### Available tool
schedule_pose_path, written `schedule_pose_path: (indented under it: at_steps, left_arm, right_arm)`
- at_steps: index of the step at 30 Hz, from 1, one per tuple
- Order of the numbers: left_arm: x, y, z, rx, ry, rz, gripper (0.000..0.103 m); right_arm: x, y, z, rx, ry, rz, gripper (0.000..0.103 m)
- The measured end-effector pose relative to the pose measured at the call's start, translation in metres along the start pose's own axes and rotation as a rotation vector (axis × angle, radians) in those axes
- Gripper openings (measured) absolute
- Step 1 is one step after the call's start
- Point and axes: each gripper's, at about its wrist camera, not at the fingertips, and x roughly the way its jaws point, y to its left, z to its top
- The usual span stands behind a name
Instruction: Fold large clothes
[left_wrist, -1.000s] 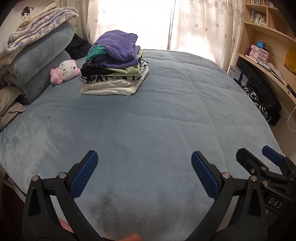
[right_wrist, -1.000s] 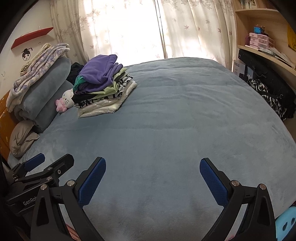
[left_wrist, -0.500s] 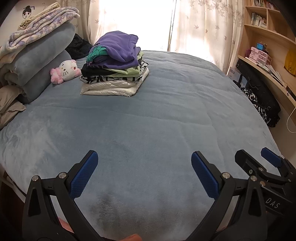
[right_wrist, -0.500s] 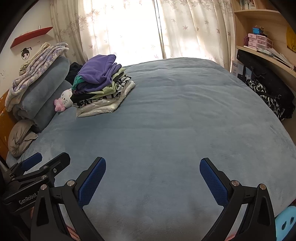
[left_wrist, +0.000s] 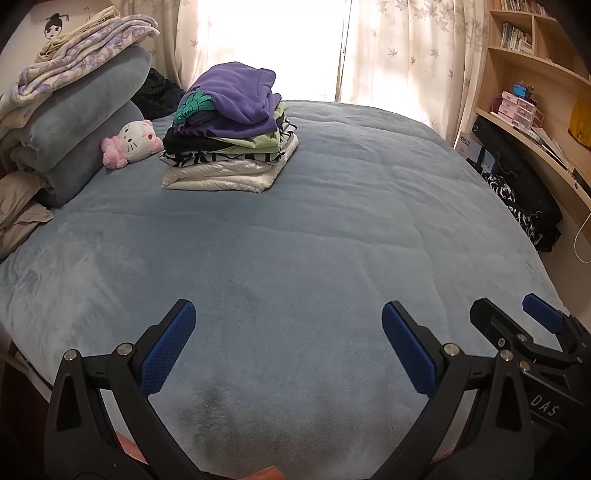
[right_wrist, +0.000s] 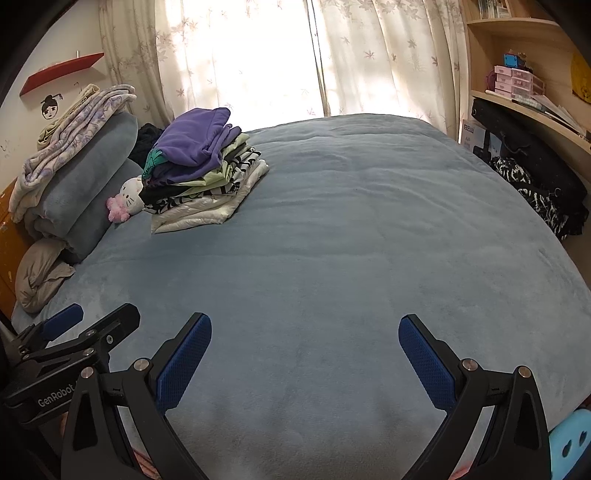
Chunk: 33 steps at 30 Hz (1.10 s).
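A stack of folded clothes (left_wrist: 229, 136) (right_wrist: 201, 173), topped by a purple garment, sits at the far left of the blue-grey bed (left_wrist: 295, 240) (right_wrist: 351, 240). My left gripper (left_wrist: 288, 332) is open over the bed's near edge, with nothing between its blue pads. My right gripper (right_wrist: 304, 343) is open too and empty, side by side with the left. In the left wrist view the right gripper (left_wrist: 524, 332) shows at the lower right edge. The left gripper (right_wrist: 81, 328) shows at the lower left of the right wrist view. No unfolded garment lies on the bed.
A white and pink plush toy (left_wrist: 131, 142) lies beside rolled blue blankets (left_wrist: 81, 122) and pillows at the left. Black and patterned clothes (left_wrist: 524, 199) hang at the bed's right side under wooden shelves (left_wrist: 535, 85). Curtains (right_wrist: 258, 55) cover the window behind.
Both grippers have drifted slightly, so the bed and the stack sit a little lower in view. Both stay open and empty.
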Motion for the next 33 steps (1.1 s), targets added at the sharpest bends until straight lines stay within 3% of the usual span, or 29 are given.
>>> schedule_pose_path:
  at_steps: [23,33]
  left_arm:
    - [-0.002,-0.004,-0.003,0.012,-0.004,0.019,0.100]
    - [0.008,0.001,-0.011,0.011,0.051,0.018,0.100]
  right_arm:
    - [0.001,0.001,-0.001,0.004,0.004,-0.001,0.102]
    - [0.006,0.002,-0.011,-0.006,0.037,-0.009,0.102]
